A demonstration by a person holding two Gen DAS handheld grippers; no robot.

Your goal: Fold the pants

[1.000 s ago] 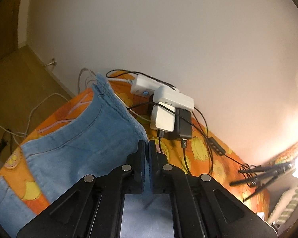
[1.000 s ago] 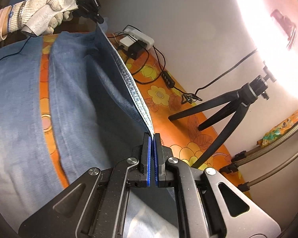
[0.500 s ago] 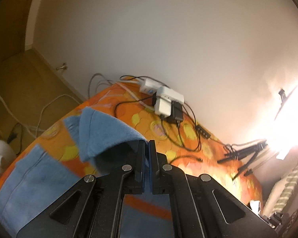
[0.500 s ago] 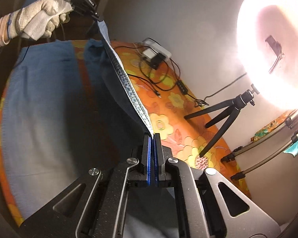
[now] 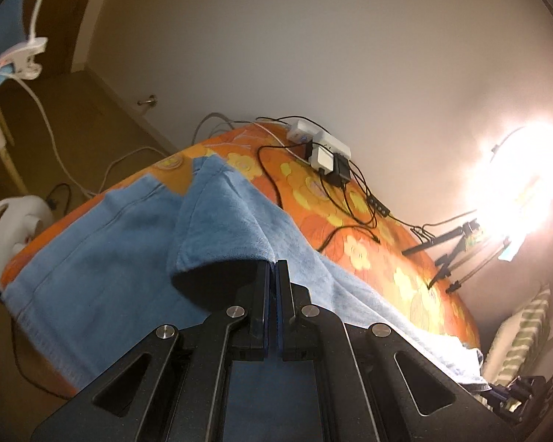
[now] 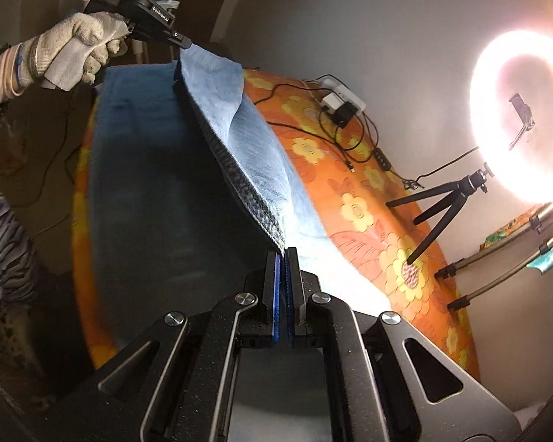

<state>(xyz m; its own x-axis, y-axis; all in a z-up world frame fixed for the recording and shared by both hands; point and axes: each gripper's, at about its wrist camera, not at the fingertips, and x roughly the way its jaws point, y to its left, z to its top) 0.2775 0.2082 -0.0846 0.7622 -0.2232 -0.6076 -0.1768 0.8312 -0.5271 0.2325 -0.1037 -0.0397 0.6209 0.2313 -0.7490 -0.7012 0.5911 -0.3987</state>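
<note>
Two corners of the pants (image 6: 239,147) are up off the orange flowered cloth (image 6: 354,199) — left gripper (image 5: 272,269) clenched on one end of the lifted hem, right gripper (image 6: 284,254) clamped on the other, the rest lying flat beneath. To land this fold cleanly, I'd keep that edge taut and level between both hands and carry it evenly across — no sagging middle. No containers in sight, just a power strip (image 5: 320,143) with chargers near the wall.

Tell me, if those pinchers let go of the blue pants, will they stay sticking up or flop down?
Probably flop. The pants sag in a soft curve between the left gripper and the right gripper, so the cloth looks limp. The stitched edge seems thicker and may fall first. They would likely land softly on the orange flowered cover rather than slide off.
</note>
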